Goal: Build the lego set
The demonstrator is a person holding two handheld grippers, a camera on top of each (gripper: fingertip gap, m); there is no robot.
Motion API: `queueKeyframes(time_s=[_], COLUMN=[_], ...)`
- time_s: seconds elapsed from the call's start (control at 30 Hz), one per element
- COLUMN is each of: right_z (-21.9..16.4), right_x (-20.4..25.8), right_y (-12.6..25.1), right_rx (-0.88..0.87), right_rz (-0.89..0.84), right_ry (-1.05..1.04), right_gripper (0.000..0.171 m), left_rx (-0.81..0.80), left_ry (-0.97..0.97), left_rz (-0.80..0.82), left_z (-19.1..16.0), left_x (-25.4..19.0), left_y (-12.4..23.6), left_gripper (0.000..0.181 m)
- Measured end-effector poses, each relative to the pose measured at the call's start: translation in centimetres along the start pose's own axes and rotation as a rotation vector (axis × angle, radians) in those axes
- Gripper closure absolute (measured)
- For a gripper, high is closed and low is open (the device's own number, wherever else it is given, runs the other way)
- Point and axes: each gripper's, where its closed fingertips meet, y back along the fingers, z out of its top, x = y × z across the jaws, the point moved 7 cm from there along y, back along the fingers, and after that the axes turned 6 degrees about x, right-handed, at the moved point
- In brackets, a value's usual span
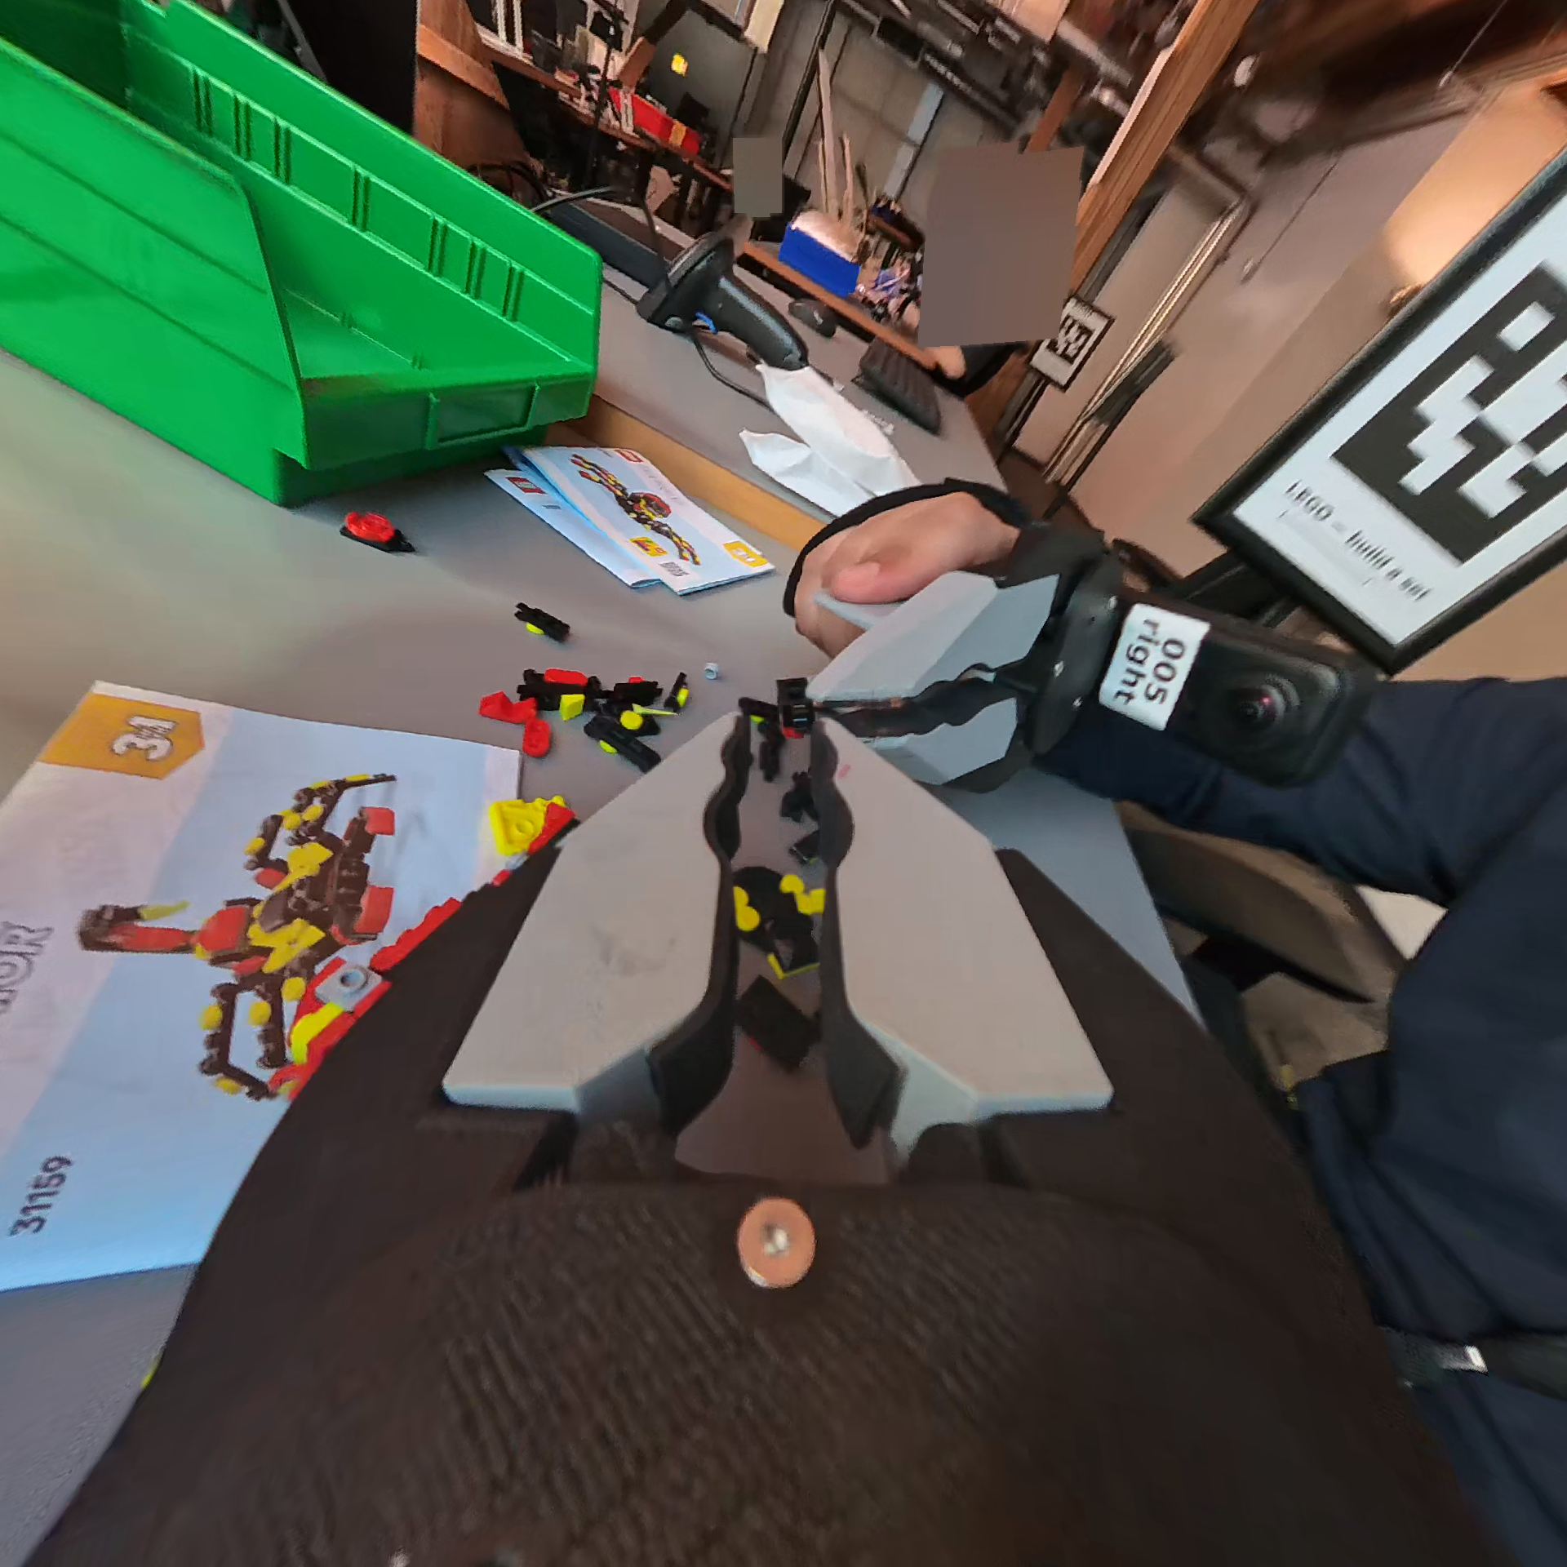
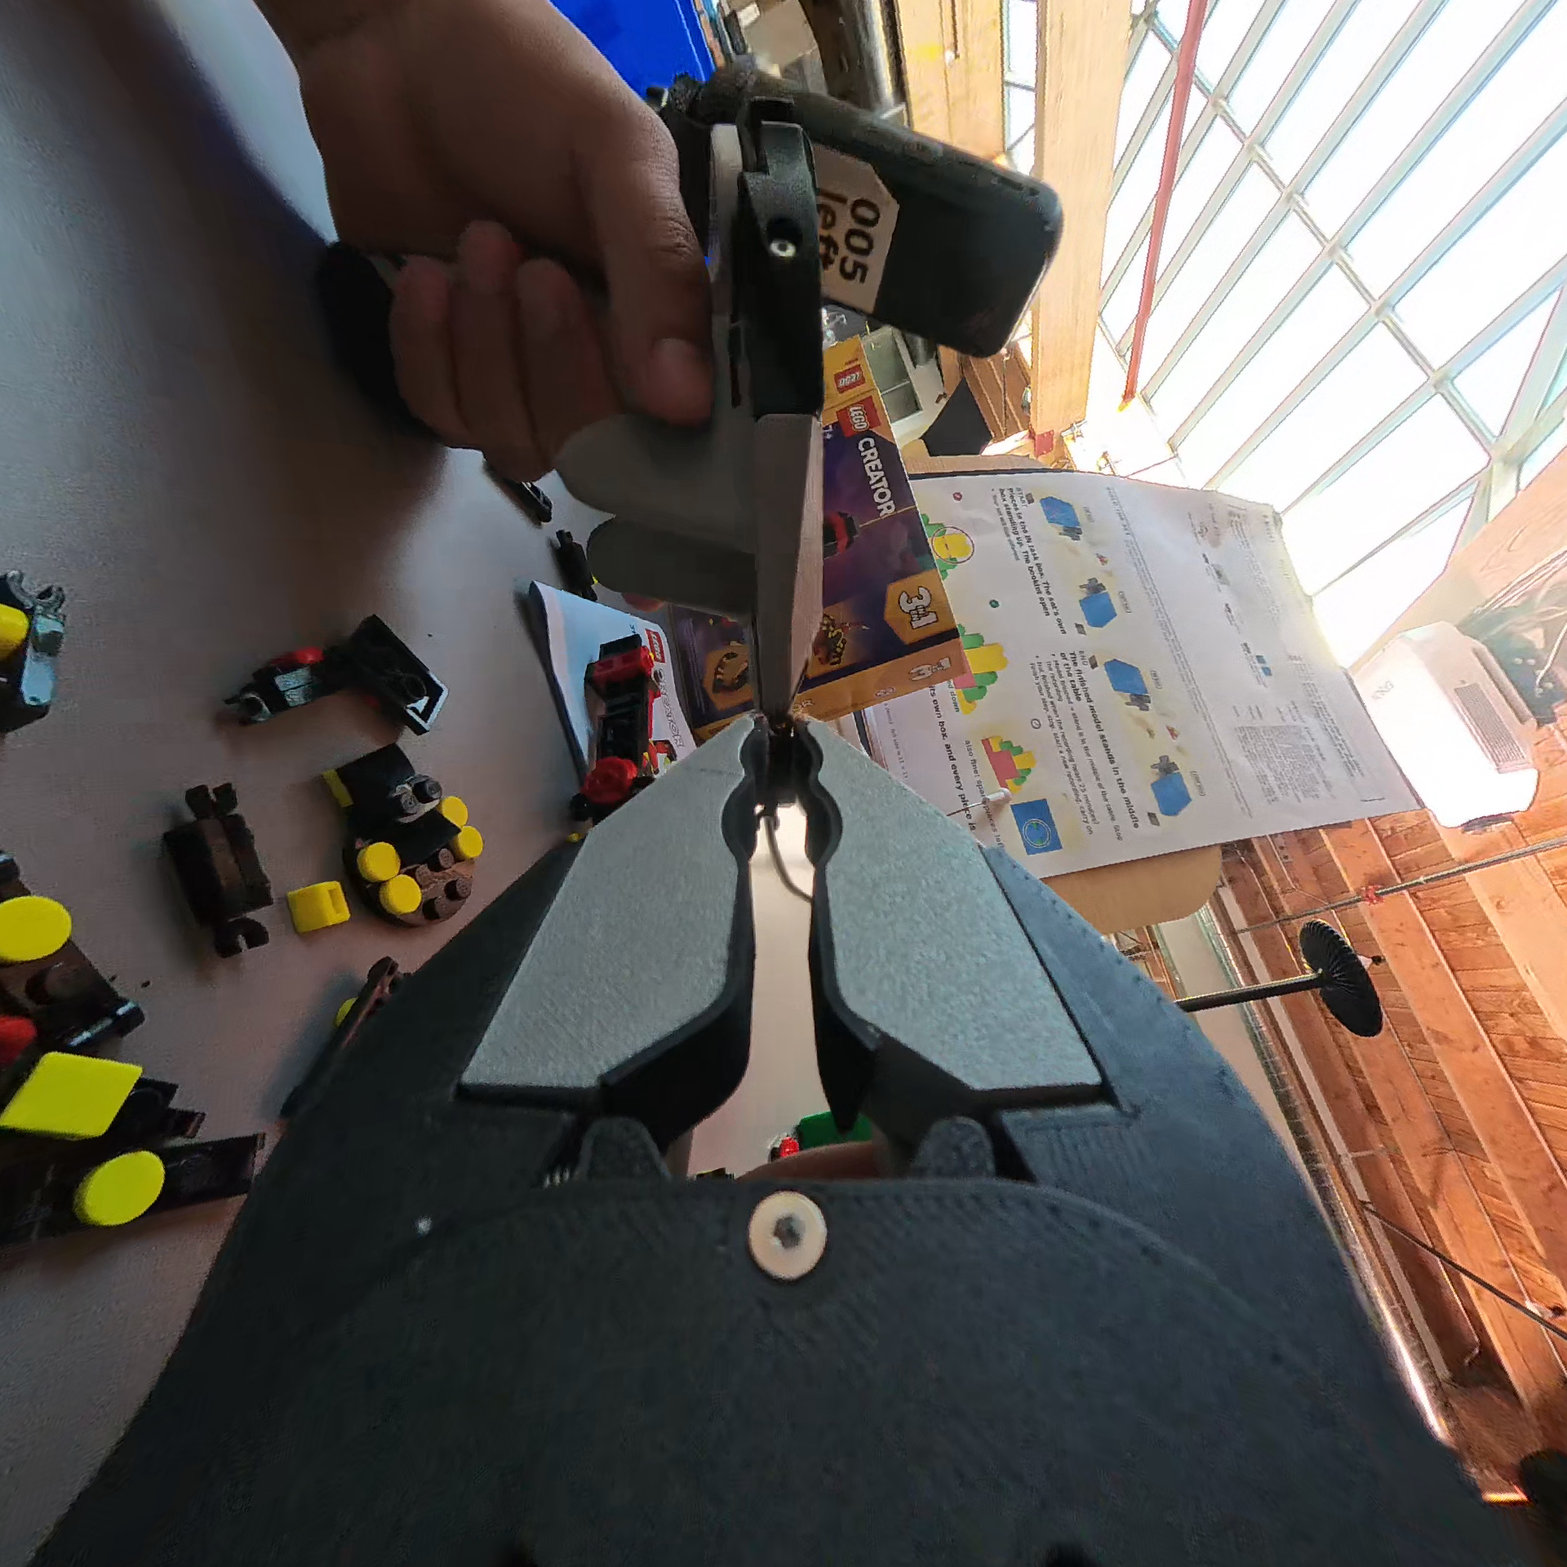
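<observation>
The left gripper (image 1: 778, 721), grey-padded with black fingers, fills the lower centre of the left wrist view; its jaws stand nearly closed, pinching a small black plastic piece (image 1: 767, 746) at the tips. The right gripper (image 1: 814, 699), entering from centre right in a person's hand (image 1: 882, 551), has its jaws pressed on a small black brick with a red spot (image 1: 792, 705), which touches the left gripper's piece. Loose red, black and yellow bricks (image 1: 585, 699) lie on the grey table (image 1: 212, 610) just beyond, at centre. A blue-white instruction booklet (image 1: 153, 933) lies lower left, a green plastic bin (image 1: 280, 280) upper left.
</observation>
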Motion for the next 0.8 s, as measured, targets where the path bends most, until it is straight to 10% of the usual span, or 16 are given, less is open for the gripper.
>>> queueKeyframes(time_s=[0.8], right_z=[-1.0], right_x=[-0.5], right_y=[-0.5], right_rx=[0.054], right_rz=[0.023], right_ry=[-0.156], right_gripper=[0.160], left_rx=[-0.093], left_ry=[0.043], left_rz=[0.011], left_z=[0.4], left_x=[0.4], left_y=[0.7], left_gripper=[0.181])
